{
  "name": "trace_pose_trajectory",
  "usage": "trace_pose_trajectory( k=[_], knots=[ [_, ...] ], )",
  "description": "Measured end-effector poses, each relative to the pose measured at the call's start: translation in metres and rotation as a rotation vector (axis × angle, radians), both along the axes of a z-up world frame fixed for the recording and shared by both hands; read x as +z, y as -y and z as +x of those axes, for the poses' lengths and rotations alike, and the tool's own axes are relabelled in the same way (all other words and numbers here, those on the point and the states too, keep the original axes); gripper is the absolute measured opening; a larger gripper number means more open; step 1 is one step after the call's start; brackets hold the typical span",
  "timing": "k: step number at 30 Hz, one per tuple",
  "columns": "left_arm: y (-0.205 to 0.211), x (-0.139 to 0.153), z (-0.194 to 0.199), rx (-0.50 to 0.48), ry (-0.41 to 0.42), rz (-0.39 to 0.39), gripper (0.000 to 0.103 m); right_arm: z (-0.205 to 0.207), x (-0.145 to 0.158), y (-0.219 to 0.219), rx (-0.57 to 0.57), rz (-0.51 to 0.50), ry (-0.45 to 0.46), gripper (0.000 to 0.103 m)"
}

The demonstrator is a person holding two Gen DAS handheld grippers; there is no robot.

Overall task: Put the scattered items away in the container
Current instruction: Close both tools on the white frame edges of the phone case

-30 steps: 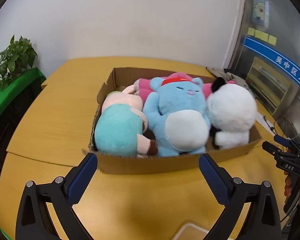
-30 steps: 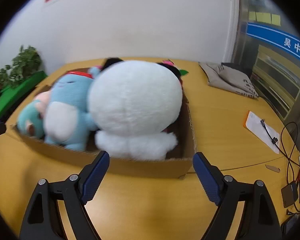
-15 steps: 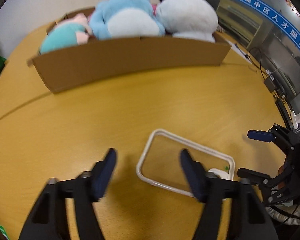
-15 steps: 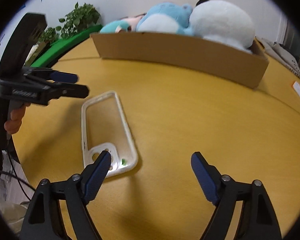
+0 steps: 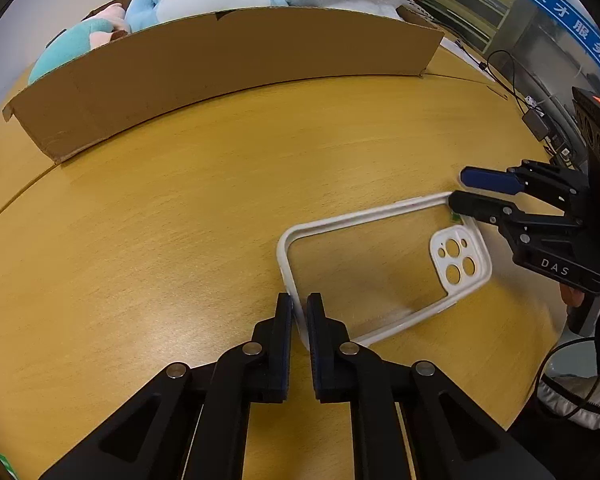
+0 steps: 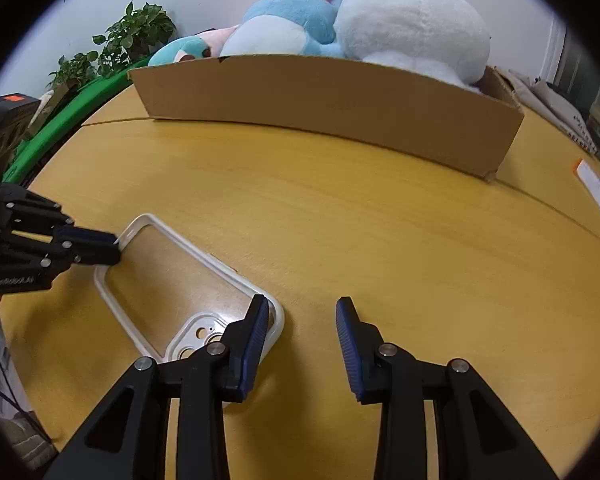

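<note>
On the desk point(image 5: 140, 240) a phone case point(image 5: 384, 264) lies flat, in front of the cardboard box point(image 5: 228, 68). Plush toys point(image 6: 412, 24) sit inside the box. A potted plant point(image 6: 128, 44) stands behind the desk's left side.

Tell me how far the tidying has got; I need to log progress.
Done: three plush toys already sit in the cardboard box. In hand: the left gripper is shut on the rim of the clear phone case, which lies on the table. The right gripper is open beside the case's camera end. Left: lift the case and put it in the box.
</note>
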State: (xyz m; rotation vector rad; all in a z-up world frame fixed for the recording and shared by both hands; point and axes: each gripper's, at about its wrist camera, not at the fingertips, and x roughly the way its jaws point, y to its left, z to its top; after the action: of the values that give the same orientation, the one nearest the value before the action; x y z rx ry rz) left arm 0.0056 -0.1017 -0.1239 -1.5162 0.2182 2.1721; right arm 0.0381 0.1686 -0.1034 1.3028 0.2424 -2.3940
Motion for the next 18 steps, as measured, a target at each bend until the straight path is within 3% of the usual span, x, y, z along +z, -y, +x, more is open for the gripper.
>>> trace_pose_trajectory(
  k=[3,5,7,13,15,16,18],
  knots=[
    [0.001,-0.003,0.001,0.030,0.008,0.011,0.007,0.001,0.009,-0.015,-0.025,0.009,-0.021,0.036],
    [0.003,-0.005,0.002,0.048,0.012,0.021,0.007,0.010,0.019,-0.020,-0.047,0.017,-0.039,0.048],
    [0.003,-0.006,0.003,0.065,0.019,0.028,0.007,0.020,0.024,-0.028,-0.065,-0.003,-0.027,0.052],
    [-0.009,-0.006,0.005,0.068,0.023,0.033,0.007,0.033,0.000,-0.013,-0.053,-0.004,0.072,0.053],
    [-0.011,-0.005,0.005,0.066,0.028,0.031,0.007,0.032,-0.003,-0.005,-0.047,0.020,0.037,0.039],
    [-0.012,-0.005,0.004,0.063,0.027,0.026,0.007,0.031,-0.002,-0.002,-0.041,0.029,0.030,0.026],
    [-0.012,-0.005,0.004,0.062,0.026,0.024,0.007,0.024,-0.001,-0.006,-0.053,-0.005,0.045,0.022]
  ],
)
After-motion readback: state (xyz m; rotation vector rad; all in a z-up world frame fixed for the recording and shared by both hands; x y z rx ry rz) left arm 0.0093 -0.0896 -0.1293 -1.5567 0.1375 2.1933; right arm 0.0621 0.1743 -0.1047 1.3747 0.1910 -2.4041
